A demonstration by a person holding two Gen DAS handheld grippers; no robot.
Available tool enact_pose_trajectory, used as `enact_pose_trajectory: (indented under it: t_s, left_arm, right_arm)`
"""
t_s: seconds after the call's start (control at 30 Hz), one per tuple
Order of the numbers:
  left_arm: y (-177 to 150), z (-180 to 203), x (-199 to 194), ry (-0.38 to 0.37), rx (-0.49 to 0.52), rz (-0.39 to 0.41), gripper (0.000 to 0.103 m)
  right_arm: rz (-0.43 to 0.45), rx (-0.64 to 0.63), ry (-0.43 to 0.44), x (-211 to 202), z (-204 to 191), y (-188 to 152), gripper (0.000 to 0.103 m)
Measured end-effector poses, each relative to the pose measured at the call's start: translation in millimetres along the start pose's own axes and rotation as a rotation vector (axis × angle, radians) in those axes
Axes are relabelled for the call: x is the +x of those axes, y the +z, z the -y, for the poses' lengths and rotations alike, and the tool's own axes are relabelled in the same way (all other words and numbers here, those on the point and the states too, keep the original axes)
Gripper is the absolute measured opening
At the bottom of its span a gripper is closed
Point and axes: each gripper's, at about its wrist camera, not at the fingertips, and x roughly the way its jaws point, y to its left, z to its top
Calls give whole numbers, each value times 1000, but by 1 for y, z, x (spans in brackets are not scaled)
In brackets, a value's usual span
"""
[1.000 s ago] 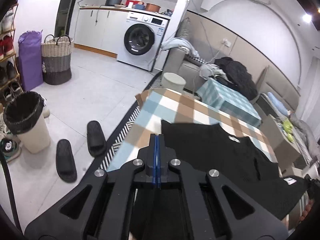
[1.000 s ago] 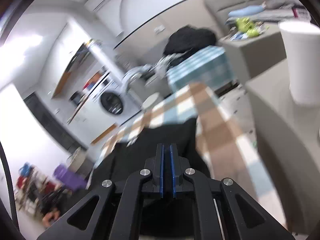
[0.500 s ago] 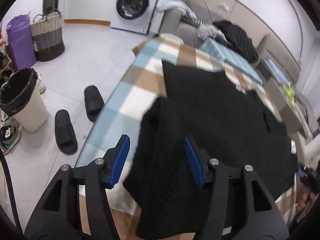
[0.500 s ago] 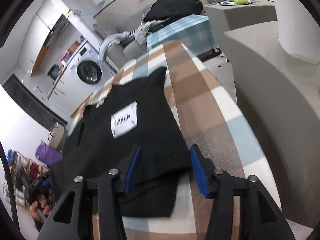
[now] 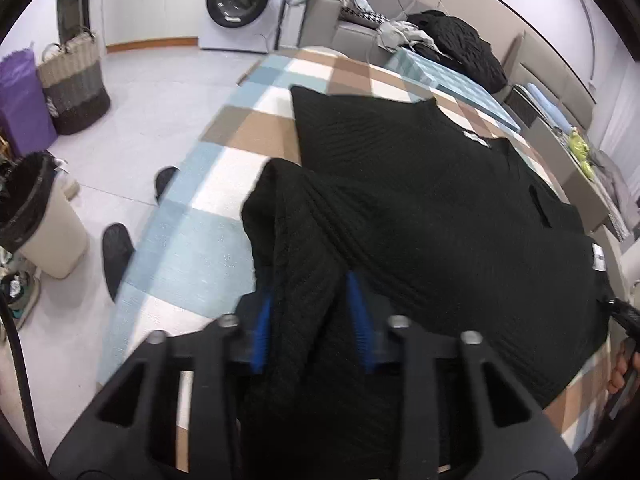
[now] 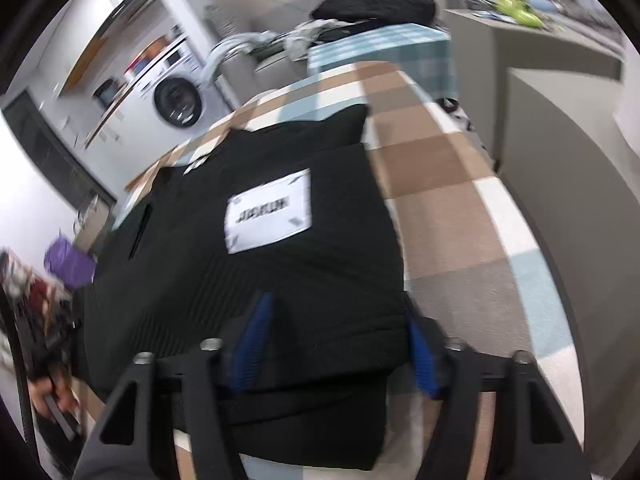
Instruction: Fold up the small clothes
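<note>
A black knit garment (image 5: pixel 420 200) lies spread on a table with a blue, brown and white checked cloth (image 5: pixel 192 236). Its near left part is folded over in a loose ridge. My left gripper (image 5: pixel 312 320) is open, its blue-padded fingers (image 5: pixel 262 328) on either side of that ridge. In the right wrist view the same garment (image 6: pixel 248 272) shows a white label (image 6: pixel 268 210). My right gripper (image 6: pixel 334 352) is open wide around the garment's near edge, which lies between the fingers (image 6: pixel 420 364).
A washing machine (image 5: pixel 240 0) stands at the back. A woven basket (image 5: pixel 74 80), a purple bag (image 5: pixel 20 100), a bin (image 5: pixel 36 220) and black slippers (image 5: pixel 116 252) are on the floor left of the table. A sofa with a dark pile (image 5: pixel 460 48) is behind.
Both grippers were shut on the garment a second ago, then opened and let it drop onto the table. Both have since drawn back a little, the garment lying folded between their open fingers.
</note>
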Motion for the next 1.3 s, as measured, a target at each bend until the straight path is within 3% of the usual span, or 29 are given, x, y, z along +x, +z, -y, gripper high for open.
enact_pose_trajectory:
  t_s: [0.13, 0.47, 0.57, 0.67, 0.87, 1.03, 1.3]
  left_arm:
    - [-1, 4, -1, 7, 25, 4, 24]
    - [-33, -3, -29, 10, 10, 11, 24]
    - [-43, -6, -40, 16, -1, 31, 26]
    - [-51, -12, -50, 24, -18, 61, 32]
    - [-65, -30, -75, 9, -90, 66, 38]
    - [-85, -38, -90, 6, -128, 55, 41]
    - [-113, -41, -111, -10, -163, 52, 41]
  right_arm:
    - [-14, -21, -7, 1, -8, -2, 26]
    - [-56, 5, 7, -21, -5, -34, 25]
    - [-54, 12, 0, -32, -4, -48, 28]
    - [-22, 29, -22, -42, -1, -53, 44]
    - [59, 124, 15, -73, 13, -56, 47]
    - [76, 180, 100, -87, 14, -69, 51]
    - [-9, 285, 307, -75, 7, -101, 51]
